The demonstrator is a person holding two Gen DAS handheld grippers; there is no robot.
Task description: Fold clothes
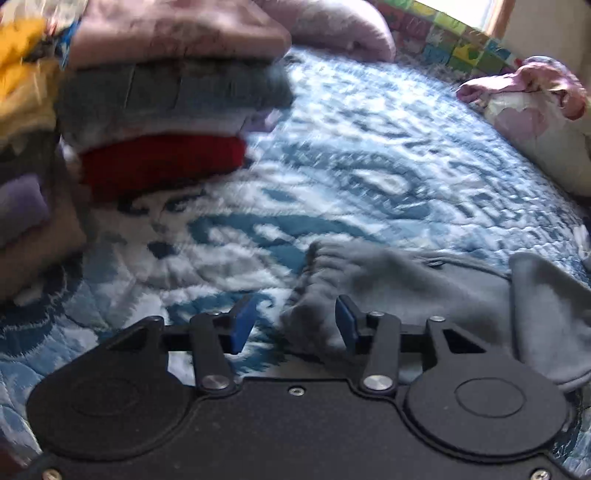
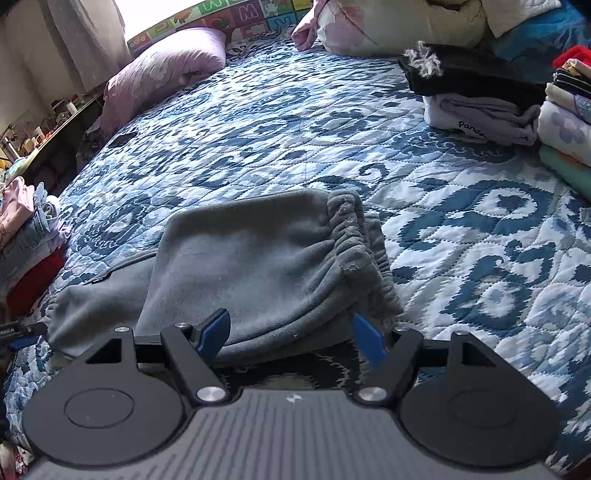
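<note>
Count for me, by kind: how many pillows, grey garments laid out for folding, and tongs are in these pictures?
Pillows: 2 (purple pillow, floral pillow)
Grey garment: 1
Tongs: 2 (left tongs, right tongs)
Total: 5

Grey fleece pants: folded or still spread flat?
Partly folded: the grey fleece pants lie doubled over, one layer on another, elastic waistband bunched at the right edge.
</note>
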